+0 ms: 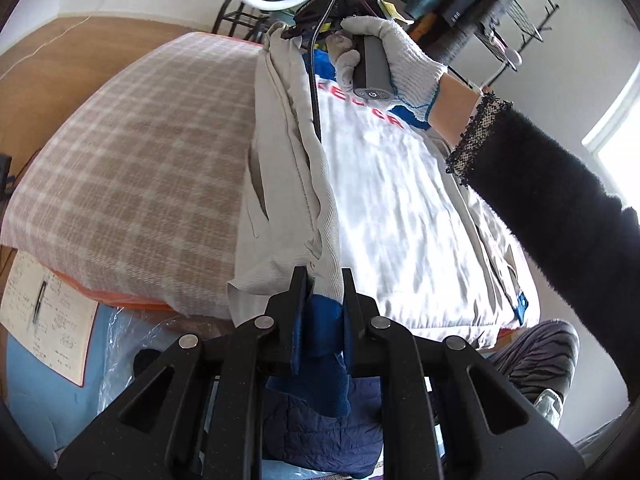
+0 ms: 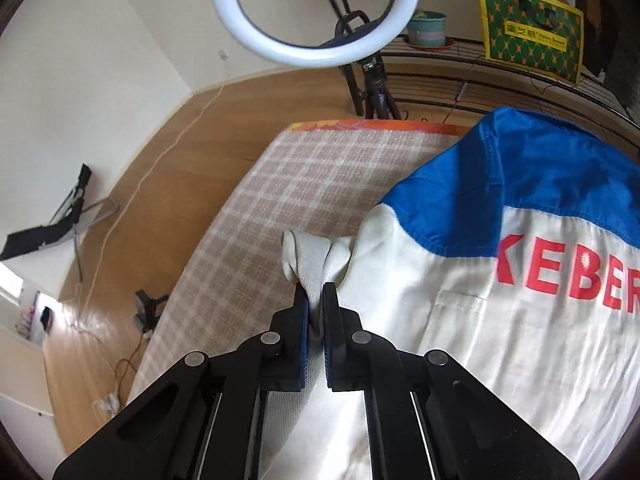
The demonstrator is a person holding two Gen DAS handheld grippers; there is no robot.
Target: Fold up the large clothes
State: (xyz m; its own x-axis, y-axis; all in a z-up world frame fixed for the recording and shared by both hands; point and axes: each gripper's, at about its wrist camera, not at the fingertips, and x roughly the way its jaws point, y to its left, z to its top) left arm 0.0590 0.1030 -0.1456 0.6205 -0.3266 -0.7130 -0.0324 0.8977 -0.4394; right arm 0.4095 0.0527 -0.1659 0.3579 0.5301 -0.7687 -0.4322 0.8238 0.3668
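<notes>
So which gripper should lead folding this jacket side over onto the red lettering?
Probably the right gripper: it pinches the jacket up by the shoulder, right beside the red lettering. The left gripper grips the hem end, farther away.

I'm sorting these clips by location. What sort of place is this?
Probably a room in a home, set up for recording. A white and blue jacket with red lettering lies on a beige checked blanket, above a wooden floor; a white ring light on a tripod stands behind.

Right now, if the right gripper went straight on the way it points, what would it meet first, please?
The right gripper is shut on the jacket; straight ahead, past that bunched fabric, probably the plaid blanket.
</notes>
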